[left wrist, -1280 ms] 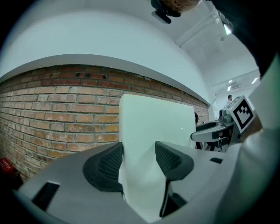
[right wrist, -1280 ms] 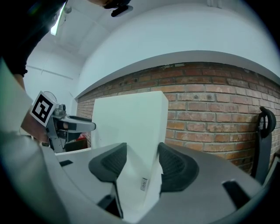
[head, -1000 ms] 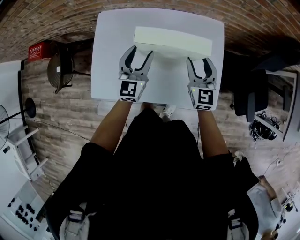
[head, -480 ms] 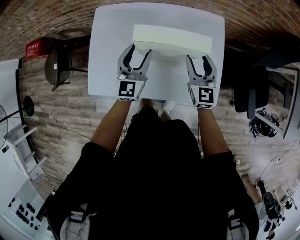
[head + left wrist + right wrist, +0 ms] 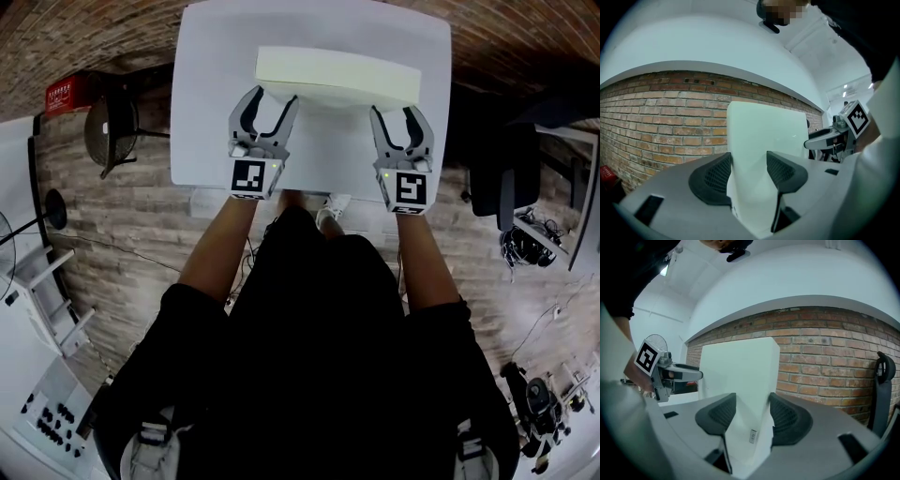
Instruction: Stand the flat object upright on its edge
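A thick cream-white flat slab [image 5: 337, 77] lies across the far half of the white table [image 5: 202, 103], its long side toward me. My left gripper [image 5: 265, 105] is shut on the slab's near left end, and my right gripper [image 5: 401, 124] is shut on its near right end. In the left gripper view the slab [image 5: 761, 136] fills the gap between the dark ribbed pads [image 5: 717, 176] of the left gripper [image 5: 749, 171]. In the right gripper view the slab [image 5: 740, 371] sits the same way in the right gripper [image 5: 752, 416]. Whether its underside touches the table is hidden.
A red box [image 5: 67, 92] and a round black stand [image 5: 108, 131] sit on the floor left of the table. A black chair [image 5: 506, 178] and cables stand at the right. A brick wall [image 5: 656, 126] runs behind the table.
The slab, both grippers and the table have drifted slightly up and left in the head view. Both grips look the same.
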